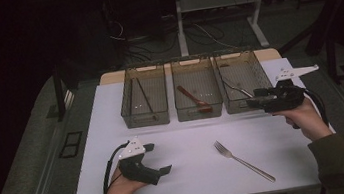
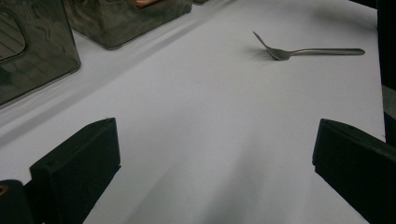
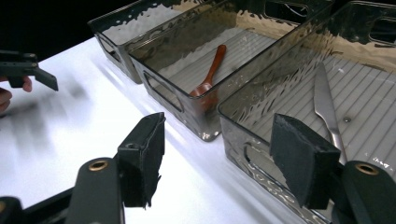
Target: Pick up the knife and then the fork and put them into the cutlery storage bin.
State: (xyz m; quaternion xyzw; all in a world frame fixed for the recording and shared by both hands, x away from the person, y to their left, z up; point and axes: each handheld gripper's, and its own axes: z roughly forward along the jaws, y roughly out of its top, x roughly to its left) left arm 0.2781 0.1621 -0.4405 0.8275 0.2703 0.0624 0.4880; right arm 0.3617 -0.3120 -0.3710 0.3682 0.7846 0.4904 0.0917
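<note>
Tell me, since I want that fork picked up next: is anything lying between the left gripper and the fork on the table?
Nothing visible does. The left gripper stands open over bare white table, and the fork lies alone ahead of it, with no other thing on the stretch between. The bins sit farther back, off that line.

A wooden spoon point(image 1: 194, 99) lies in the middle bin point(image 1: 200, 114) (chopsticks point(image 1: 145, 96) left).
</note>
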